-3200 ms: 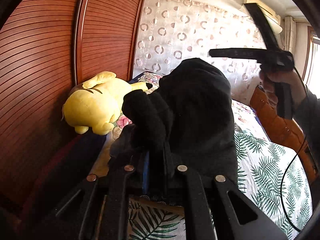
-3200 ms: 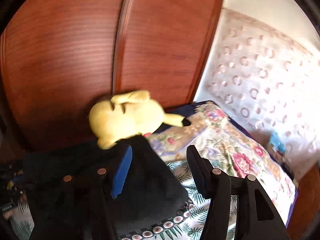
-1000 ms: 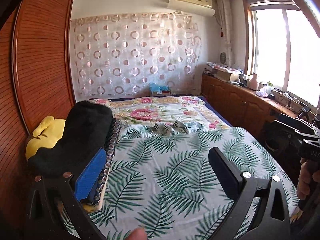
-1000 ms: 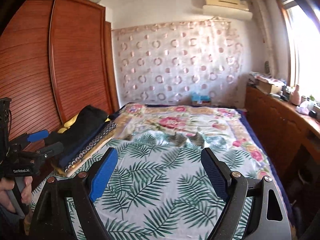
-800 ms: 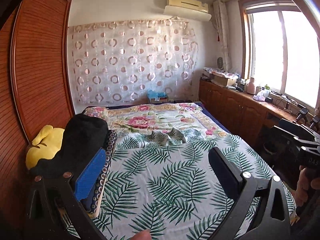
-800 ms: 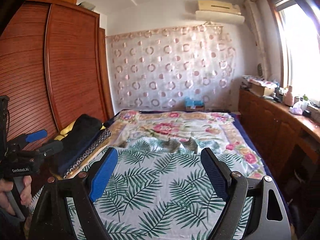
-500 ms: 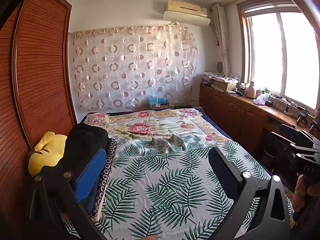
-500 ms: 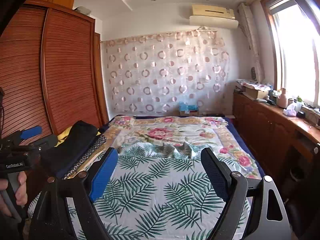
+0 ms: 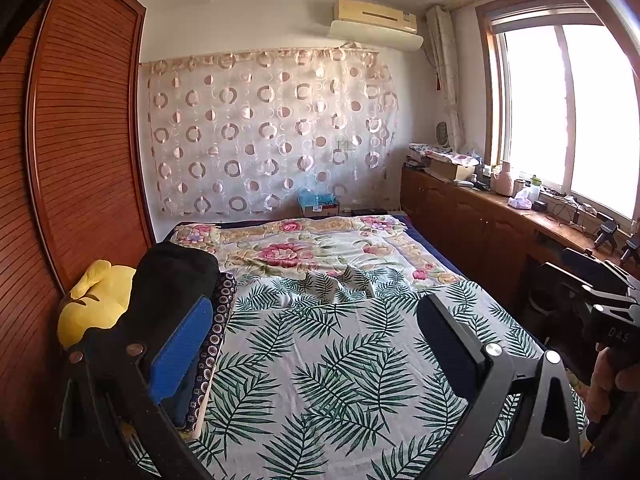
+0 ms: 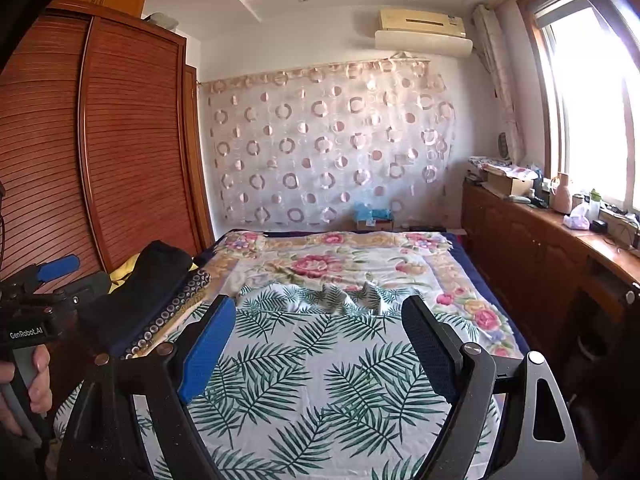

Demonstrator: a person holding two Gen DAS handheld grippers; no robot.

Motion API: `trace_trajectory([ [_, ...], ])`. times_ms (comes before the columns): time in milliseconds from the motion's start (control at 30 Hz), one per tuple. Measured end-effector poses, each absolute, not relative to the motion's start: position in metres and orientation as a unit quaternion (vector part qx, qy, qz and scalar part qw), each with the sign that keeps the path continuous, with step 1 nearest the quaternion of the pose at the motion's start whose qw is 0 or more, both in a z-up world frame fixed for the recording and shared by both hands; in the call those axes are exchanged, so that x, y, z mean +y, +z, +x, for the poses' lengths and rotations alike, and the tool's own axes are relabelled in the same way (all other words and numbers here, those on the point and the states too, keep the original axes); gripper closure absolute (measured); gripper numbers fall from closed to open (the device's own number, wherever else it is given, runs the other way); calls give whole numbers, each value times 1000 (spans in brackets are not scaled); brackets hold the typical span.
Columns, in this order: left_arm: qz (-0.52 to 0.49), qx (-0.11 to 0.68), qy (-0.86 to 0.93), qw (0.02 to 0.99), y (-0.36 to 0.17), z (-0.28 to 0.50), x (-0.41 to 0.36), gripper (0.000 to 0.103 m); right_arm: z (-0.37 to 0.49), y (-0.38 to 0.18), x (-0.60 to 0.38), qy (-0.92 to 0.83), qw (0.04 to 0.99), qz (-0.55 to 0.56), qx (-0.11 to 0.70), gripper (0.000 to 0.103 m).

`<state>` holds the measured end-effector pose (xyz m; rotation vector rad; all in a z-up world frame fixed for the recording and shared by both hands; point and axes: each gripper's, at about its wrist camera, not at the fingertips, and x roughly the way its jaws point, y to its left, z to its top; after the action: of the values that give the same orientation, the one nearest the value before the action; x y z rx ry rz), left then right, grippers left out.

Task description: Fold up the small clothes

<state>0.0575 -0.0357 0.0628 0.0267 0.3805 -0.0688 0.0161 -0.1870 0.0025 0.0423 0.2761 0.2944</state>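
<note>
1. Black folded clothes [image 9: 172,276] lie in 1 pile at the left edge of the bed [image 9: 320,344], in the middle left of the left view. In the right view the pile [image 10: 156,276] sits at the middle left too.
2. Under the pile is 1 dark folded cloth with a ring pattern [image 9: 214,332], right along the bed's left edge.
3. 1 yellow plush toy [image 9: 96,304] is squeezed between the pile and the brown wooden wardrobe [image 9: 80,160]. It touches the pile.
4. The left gripper [image 9: 308,336] fills the bottom of the left view. Its 2 fingers are spread wide with nothing between them. 1 finger has a blue pad [image 9: 180,352].
5. The right gripper [image 10: 316,336] fills the bottom of the right view. Its 2 fingers are spread wide too, and it grips nothing.
6. Both claws are up in the air above the near end of the bed, well apart from the pile.
7. The leaf-print sheet [image 9: 332,360] is bare across the middle and right of the bed, so that part is open room.
8. 1 flower-print blanket [image 9: 304,248] covers the far end of the bed, with 1 rumpled ridge where it meets the leaf sheet.
9. 1 long wooden cabinet [image 10: 540,248] runs along the bed's right side, under 1 bright window [image 9: 560,112].
10. 1 curtain with rings [image 10: 332,144] hangs on the far wall, below 1 air conditioner [image 10: 424,32].
</note>
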Motion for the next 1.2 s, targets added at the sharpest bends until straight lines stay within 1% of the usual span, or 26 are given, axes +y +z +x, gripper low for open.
trace_trajectory([
  [1200,12,189,-32,981,62,56,-34,1,24,-1,-203,149,979,16,139,17],
])
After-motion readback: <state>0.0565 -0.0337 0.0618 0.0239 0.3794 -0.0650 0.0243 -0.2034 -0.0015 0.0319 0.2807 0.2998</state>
